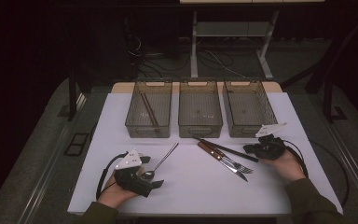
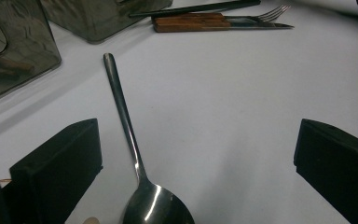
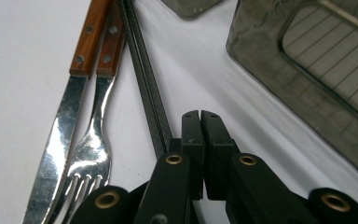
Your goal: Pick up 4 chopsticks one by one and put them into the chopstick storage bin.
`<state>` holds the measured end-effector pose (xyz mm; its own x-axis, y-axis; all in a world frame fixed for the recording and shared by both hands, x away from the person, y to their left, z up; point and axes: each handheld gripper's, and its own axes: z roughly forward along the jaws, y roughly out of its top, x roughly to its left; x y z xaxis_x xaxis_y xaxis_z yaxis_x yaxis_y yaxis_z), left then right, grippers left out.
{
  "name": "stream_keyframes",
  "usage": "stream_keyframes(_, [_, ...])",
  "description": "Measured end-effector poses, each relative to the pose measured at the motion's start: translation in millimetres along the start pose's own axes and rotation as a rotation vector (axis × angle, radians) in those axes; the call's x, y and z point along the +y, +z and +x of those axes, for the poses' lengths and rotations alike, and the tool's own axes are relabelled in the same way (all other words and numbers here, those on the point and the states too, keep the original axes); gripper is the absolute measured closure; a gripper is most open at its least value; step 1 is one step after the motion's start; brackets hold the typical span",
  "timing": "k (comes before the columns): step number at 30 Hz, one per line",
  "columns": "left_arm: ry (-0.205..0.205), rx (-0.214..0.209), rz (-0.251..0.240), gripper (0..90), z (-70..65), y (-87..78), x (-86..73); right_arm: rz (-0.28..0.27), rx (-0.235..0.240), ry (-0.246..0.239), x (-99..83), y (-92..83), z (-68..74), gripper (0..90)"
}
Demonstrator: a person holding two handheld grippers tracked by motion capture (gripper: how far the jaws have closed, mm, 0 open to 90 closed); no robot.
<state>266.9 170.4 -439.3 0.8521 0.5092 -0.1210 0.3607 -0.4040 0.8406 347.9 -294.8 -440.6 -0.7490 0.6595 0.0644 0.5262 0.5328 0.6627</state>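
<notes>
Spoon between open jaws, chopsticks beside shut jaws

The right gripper has its jaws pressed together beside dark chopsticks; a wood-handled knife and fork lie alongside on the white tabletop.

You're looking at a glossy polished-metal spoon at lower centre, a knife and fork with shiny metal ends and reddish wood handles, on a smooth matt white table.
</notes>
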Motion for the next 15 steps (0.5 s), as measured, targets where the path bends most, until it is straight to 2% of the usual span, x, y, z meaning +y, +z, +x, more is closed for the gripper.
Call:
stream_keyframes(4, [-0.003,0.002,-0.001,0.2,-0.1,-0.1,-0.1,0.024,0.009,0.004,-1.9,3.1,-0.8,87.8])
stream_keyframes(15, [0.002,0.000,0.000,0.2,-0.2,-0.3,0.0,0.038,0.039,-0.001,-2.2,4.0,1.2,87.8])
